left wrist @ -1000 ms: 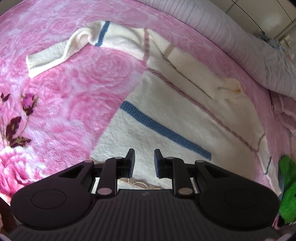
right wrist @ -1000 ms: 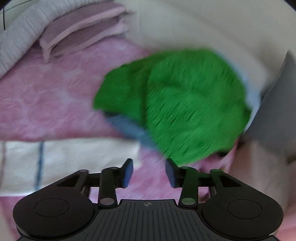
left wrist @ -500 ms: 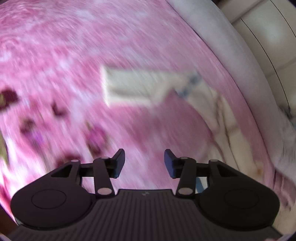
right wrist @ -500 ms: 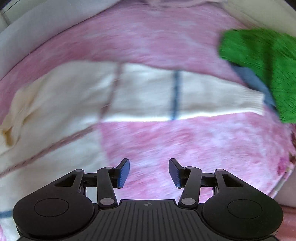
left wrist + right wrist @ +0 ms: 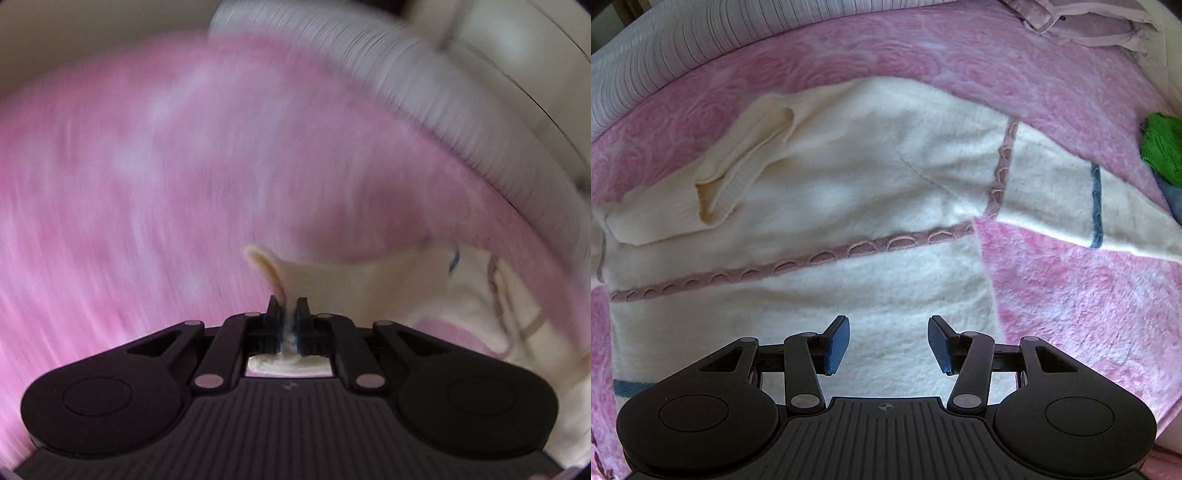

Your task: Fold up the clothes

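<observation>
A cream knitted sweater with mauve trim and blue stripes lies spread flat on a pink blanket. Its collar lies at the upper left of the right wrist view, and one sleeve stretches to the right. My right gripper hovers open over the sweater's body with nothing between its fingers. In the blurred left wrist view my left gripper is shut on the cuff end of the other cream sleeve, which trails off to the right toward the sweater.
A green garment over a blue one lies at the right edge of the bed. A white ribbed quilt runs along the far side, with folded mauve cloth at the top right. Pink blanket fills the left wrist view.
My left gripper swung left from the sweater's hem, opened, then shut on the sleeve cuff. My right gripper swept from the green garment leftward along the sleeve to over the sweater's body.
</observation>
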A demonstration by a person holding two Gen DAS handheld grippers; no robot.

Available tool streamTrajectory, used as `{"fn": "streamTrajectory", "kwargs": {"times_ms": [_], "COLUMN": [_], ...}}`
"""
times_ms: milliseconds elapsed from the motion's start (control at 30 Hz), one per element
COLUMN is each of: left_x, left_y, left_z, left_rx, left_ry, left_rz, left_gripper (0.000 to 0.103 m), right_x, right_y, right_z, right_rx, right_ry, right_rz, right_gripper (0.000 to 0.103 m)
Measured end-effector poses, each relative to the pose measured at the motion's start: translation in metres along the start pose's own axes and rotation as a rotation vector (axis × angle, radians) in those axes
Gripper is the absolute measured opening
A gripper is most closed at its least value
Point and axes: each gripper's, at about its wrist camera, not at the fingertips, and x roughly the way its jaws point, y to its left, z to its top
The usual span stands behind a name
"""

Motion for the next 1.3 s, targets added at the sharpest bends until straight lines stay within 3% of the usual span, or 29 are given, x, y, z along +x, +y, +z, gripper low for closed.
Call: {"fn": "streamTrajectory", "kwargs": {"times_ms": [67, 100, 167, 233, 333, 367, 467, 500, 600, 667, 733, 867, 1000, 1067, 1100, 1133, 1233, 1267, 1300], "left_x": [-0.010, -0.005, 0.016, 0.041, 0.052, 0.043, 0.012, 0.009, 0.003, 0.004, 0.010, 0.021, 0.031, 0.038, 0.042, 0.046, 0.056, 0.059, 0.065], "left_y": [0.007, 0.011, 0.017, 0.015, -0.002, -0.008, -0.044, -0.066, -0.139, -0.187, -0.229, -0.285, -0.309, -0.315, -0.318, -0.320, -0.327, -0.330, -0.336], "left_z": [0.021, 0.028, 0.035, 0.032, 0.024, 0.022, 0.012, 0.006, -0.018, -0.029, -0.034, -0.042, -0.061, -0.064, -0.064, -0.063, -0.057, -0.051, -0.044], "left_rx": [0.165, 0.234, 0.347, 0.435, 0.521, 0.512, 0.537, 0.603, 0.836, 0.981, 1.081, 1.301, 1.501, 1.547, 1.549, 1.541, 1.501, 1.459, 1.411], "left_ry": [-0.099, -0.098, -0.029, 0.068, 0.099, 0.070, 0.004, 0.016, 0.046, 0.025, -0.001, -0.077, -0.086, -0.083, -0.078, -0.071, -0.057, -0.057, -0.061], "left_rz": [0.108, 0.158, 0.236, 0.304, 0.387, 0.367, 0.107, 0.006, -0.276, -0.415, -0.509, -0.593, -0.603, -0.604, -0.606, -0.608, -0.612, -0.609, -0.606], "left_gripper": [0.005, 0.006, 0.012, 0.010, 0.013, 0.013, 0.023, 0.030, 0.031, 0.032, 0.036, 0.043, 0.043, 0.032, 0.015, 0.005, 0.003, 0.003, 0.002], "right_x": [0.000, 0.000, 0.002, 0.006, 0.013, 0.014, 0.014, 0.014, 0.019, 0.025, 0.034, 0.053, 0.074, 0.085, 0.092, 0.099, 0.124, 0.131, 0.137], "right_y": [-0.001, -0.003, -0.005, -0.005, -0.002, -0.001, -0.008, -0.010, -0.016, -0.016, -0.012, -0.003, 0.007, 0.011, 0.014, 0.018, 0.026, 0.027, 0.026], "right_z": [0.002, 0.003, 0.005, 0.006, 0.009, 0.011, 0.022, 0.026, 0.043, 0.056, 0.070, 0.096, 0.125, 0.140, 0.148, 0.155, 0.174, 0.181, 0.187], "right_rx": [-0.002, -0.002, -0.005, -0.009, -0.036, -0.059, -0.145, -0.173, -0.277, -0.369, -0.479, -0.711, -0.911, -0.988, -1.019, -1.049, -1.090, -1.078, -1.059], "right_ry": [-0.002, -0.004, -0.005, 0.005, 0.021, 0.017, -0.039, -0.057, -0.122, -0.172, -0.213, -0.296, -0.350, -0.373, -0.378, -0.379, -0.346, -0.310, -0.279], "right_rz": [-0.014, -0.023, -0.035, -0.038, -0.021, -0.014, -0.042, -0.051, -0.084, -0.081, -0.076, -0.041, 0.007, 0.039, 0.059, 0.081, 0.151, 0.204, 0.250], "right_gripper": [0.051, 0.051, 0.051, 0.051, 0.051, 0.051, 0.051, 0.051, 0.051, 0.051, 0.051, 0.052, 0.055, 0.058, 0.059, 0.059, 0.060, 0.056, 0.022]}}
